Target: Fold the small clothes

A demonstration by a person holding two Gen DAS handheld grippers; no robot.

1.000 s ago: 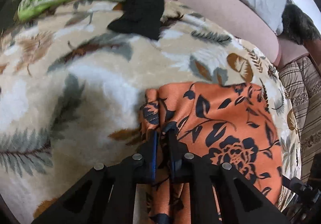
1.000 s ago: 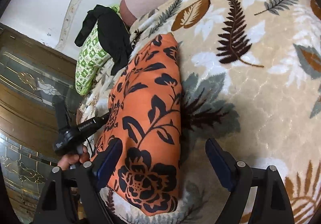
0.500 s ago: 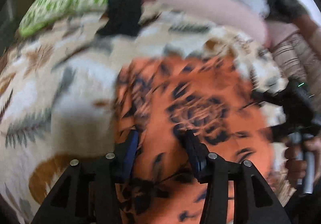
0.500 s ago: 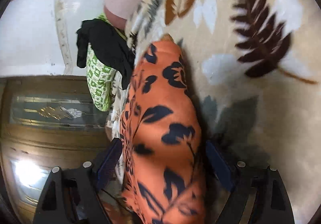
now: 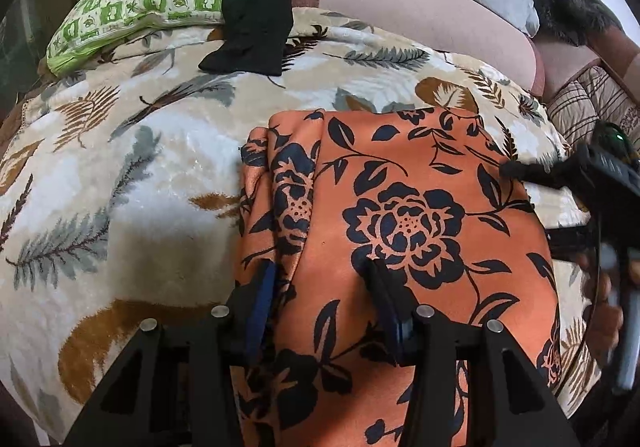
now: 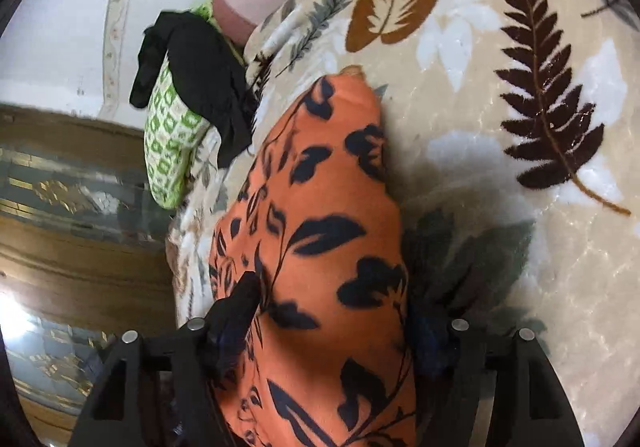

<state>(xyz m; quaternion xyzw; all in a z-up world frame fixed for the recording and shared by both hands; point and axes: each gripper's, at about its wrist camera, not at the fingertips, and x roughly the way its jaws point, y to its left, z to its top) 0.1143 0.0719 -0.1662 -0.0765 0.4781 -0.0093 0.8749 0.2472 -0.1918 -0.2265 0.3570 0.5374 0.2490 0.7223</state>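
Orange floral-print folded cloth [image 5: 420, 215] on leaf-patterned beige blanket [image 5: 120, 175]; left tool [image 5: 320, 287] released, straddling its fold; right tool [image 6: 336, 311] closing around its 3 o'clock edge.

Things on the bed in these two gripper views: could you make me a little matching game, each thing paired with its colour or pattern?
Things:
1. folded garment
2. pillow
3. blanket
4. draped cloth

Looks:
A. plain black
B. cream with fern and leaf prints
C. orange with dark flowers
D. green and white checks

Pairs: 1-C, 2-D, 3-B, 4-A
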